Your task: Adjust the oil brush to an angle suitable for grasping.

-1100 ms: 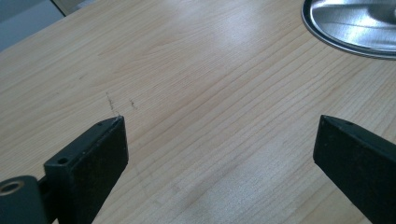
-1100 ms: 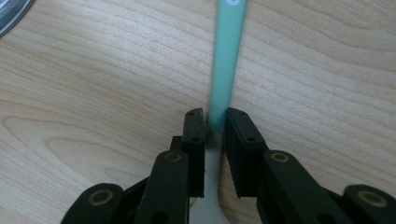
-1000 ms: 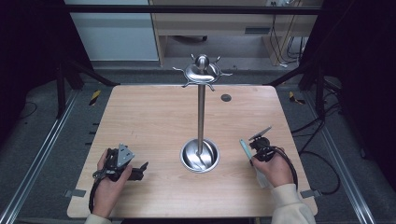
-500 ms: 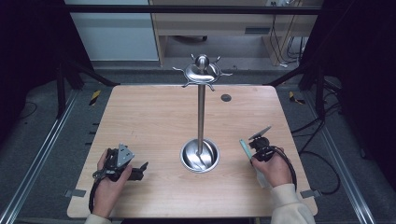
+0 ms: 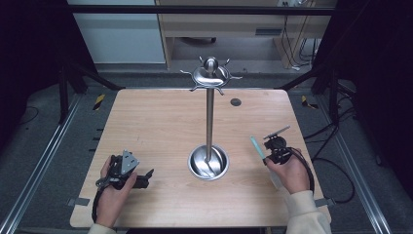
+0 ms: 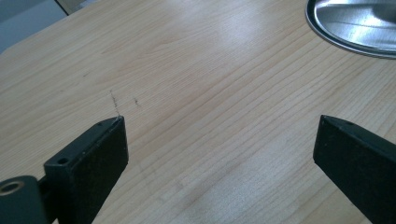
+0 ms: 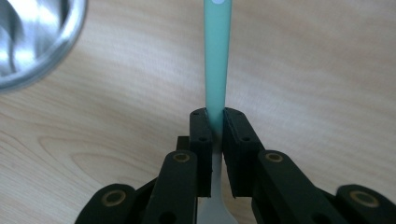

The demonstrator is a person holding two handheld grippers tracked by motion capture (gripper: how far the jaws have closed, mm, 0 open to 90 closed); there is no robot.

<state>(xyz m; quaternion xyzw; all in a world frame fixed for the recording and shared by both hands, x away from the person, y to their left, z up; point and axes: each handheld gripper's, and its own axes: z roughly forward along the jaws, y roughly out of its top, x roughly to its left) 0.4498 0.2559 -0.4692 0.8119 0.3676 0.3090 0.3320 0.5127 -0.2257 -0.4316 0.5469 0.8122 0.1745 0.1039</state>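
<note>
A tall steel stand (image 5: 210,122) rises from a round dish base (image 5: 208,162) at the table's middle, with a ring of bare hooks (image 5: 210,75) at its top. To the right of the base, my right gripper (image 5: 266,156) is shut on a utensil with a mint-green handle (image 5: 257,147). In the right gripper view the handle (image 7: 217,56) runs forward from the clamped jaws (image 7: 215,116), a small hole near its far end. My left gripper (image 5: 146,178) rests low at the front left, open, and nothing lies between its jaws (image 6: 219,123).
The base rim shows at the upper right of the left gripper view (image 6: 359,23) and at the upper left of the right gripper view (image 7: 32,42). A small dark disc (image 5: 235,102) sits at the table's back. A cable (image 5: 341,180) loops off the right edge.
</note>
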